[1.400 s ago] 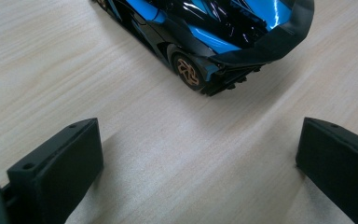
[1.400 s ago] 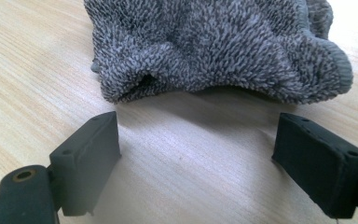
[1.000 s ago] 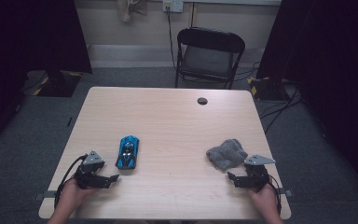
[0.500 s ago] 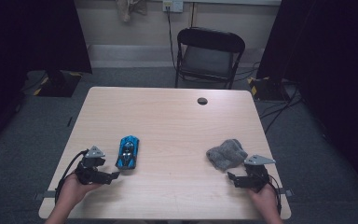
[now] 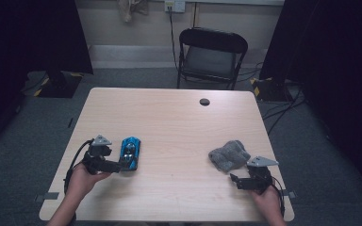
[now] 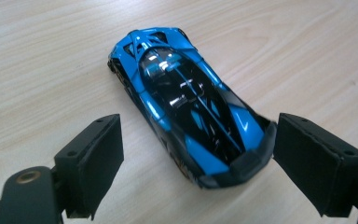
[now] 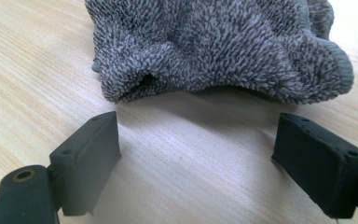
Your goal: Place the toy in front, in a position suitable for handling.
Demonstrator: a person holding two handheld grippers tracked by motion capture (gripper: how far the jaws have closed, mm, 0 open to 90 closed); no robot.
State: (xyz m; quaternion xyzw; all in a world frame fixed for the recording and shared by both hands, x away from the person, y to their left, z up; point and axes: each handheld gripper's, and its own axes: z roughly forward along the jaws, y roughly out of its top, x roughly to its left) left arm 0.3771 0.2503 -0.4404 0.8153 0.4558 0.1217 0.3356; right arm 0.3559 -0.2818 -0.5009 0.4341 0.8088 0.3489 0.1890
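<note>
Car grab is the step in hand, by my read. My left gripper [image 5: 122, 165] sits at the near end of the blue toy car [image 5: 131, 153], jaws spread wide with nothing pinched. In the left gripper view one end of the toy car [image 6: 191, 112] lies between the jaws: right pad just beside the body's corner, left pad clearly apart from it.

To do it well: the car lies skewed to the jaw line, so I'd turn the wrist until the pads run parallel to its long sides, push further along the body so they bear on the flanks and not the tapered end, then close slowly. Glossy sloped shell, likely slippery; wheels mean it may roll if I nudge it with one pad first.

Looks: low sports-car shape, bright blue with a black centre band and dark canopy, shiny highlights, open struts at the far end.

My right gripper [image 5: 238, 181] is also open and empty, well to the right of the car, resting on the table [image 5: 179, 122] just short of a crumpled grey cloth [image 7: 214, 46]. Cloth is fluffy terry, bunched, apart from both pads.
</note>
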